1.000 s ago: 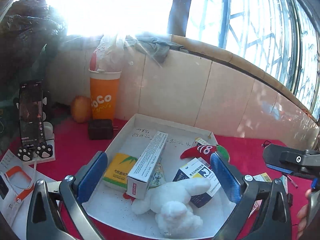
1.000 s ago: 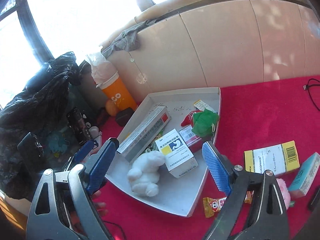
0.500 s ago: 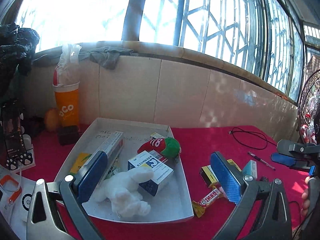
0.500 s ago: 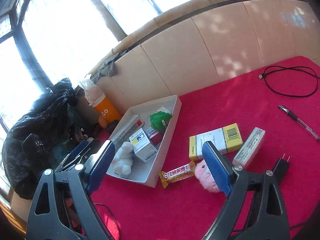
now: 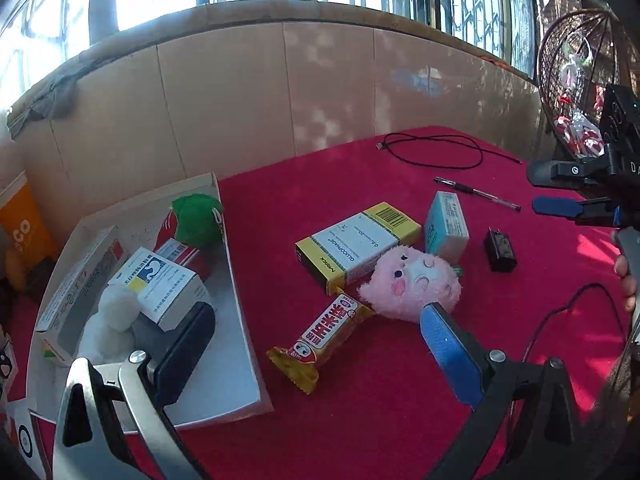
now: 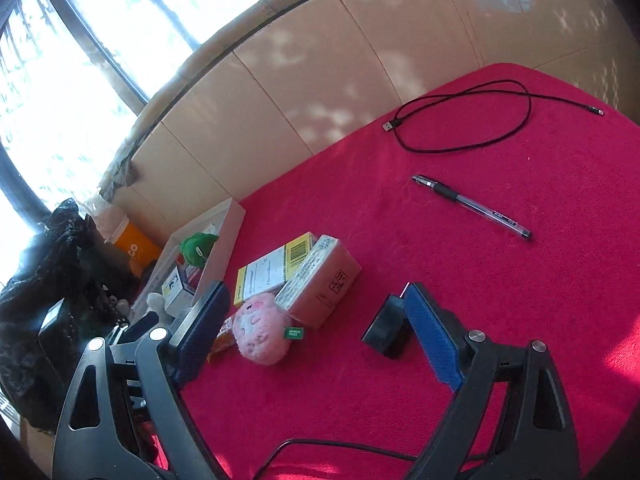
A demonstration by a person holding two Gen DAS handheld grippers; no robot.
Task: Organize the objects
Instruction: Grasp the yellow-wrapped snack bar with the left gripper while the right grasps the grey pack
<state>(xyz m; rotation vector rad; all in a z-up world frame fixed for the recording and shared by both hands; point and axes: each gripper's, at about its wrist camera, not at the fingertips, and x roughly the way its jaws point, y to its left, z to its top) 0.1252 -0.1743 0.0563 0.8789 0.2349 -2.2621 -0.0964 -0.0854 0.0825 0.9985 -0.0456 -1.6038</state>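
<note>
A white tray (image 5: 244, 344) at the left holds several medicine boxes, a white plush (image 5: 112, 316) and a green-and-red plush (image 5: 196, 220). Loose on the red cloth lie a yellow-and-white box (image 5: 352, 244), a pink plush (image 5: 412, 284), a snack bar (image 5: 324, 336), a teal box (image 5: 446, 222), a black plug (image 5: 500, 250), a pen (image 5: 476, 194) and a cable (image 5: 436, 152). My left gripper (image 5: 316, 316) is open above the snack bar, holding nothing. My right gripper (image 6: 316, 294) is open and empty, with the pink plush (image 6: 260, 336) and black plug (image 6: 386, 332) just beyond its fingers.
A tiled wall runs behind the table under barred windows. An orange cup (image 6: 134, 244) and a black bag (image 6: 40, 280) stand left of the tray (image 6: 230, 220). A wicker chair (image 5: 576, 80) is at the far right. A thin cord (image 5: 560, 320) trails over the cloth.
Both views have swung right, from the tray to the loose things on the red cloth. Both grippers sank closer to the cloth. Their jaws stayed wide.
</note>
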